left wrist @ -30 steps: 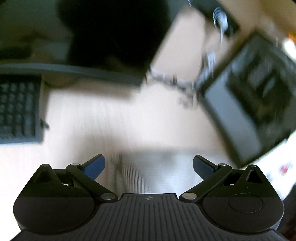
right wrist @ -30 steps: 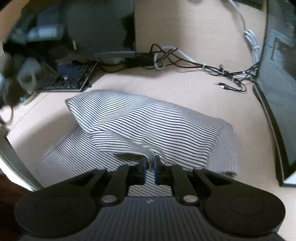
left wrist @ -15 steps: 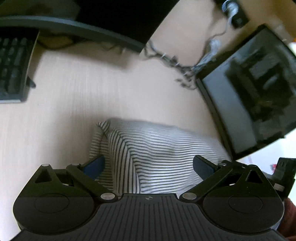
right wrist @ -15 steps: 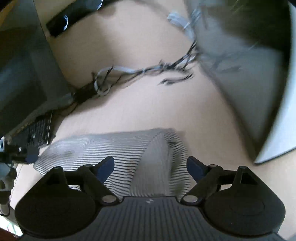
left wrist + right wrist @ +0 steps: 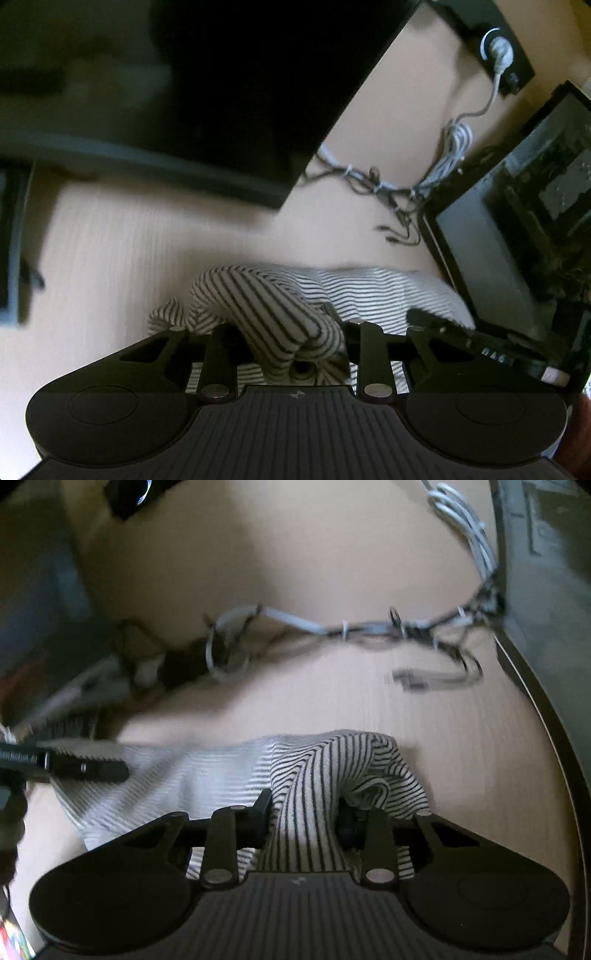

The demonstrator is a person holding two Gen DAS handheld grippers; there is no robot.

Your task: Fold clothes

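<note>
A black-and-white striped garment point(image 5: 266, 306) lies folded on the light wooden desk point(image 5: 122, 243). My left gripper point(image 5: 291, 339) is shut on a bunched fold at its left end. The same garment shows in the right wrist view point(image 5: 321, 771), where my right gripper point(image 5: 304, 818) is shut on a thick fold at its right end. The left gripper's body point(image 5: 74, 764) shows at the left of the right wrist view, over the cloth's far end. The fingertips are mostly buried in fabric.
A dark monitor point(image 5: 229, 85) stands behind the garment and a second screen point(image 5: 517, 229) at the right. A bundle of grey and black cables point(image 5: 351, 631) lies on the desk beyond the cloth. A keyboard edge point(image 5: 11, 243) sits at far left.
Both grippers were open above the garment half a second ago. Both have dropped onto its ends and closed on bunched cloth.
</note>
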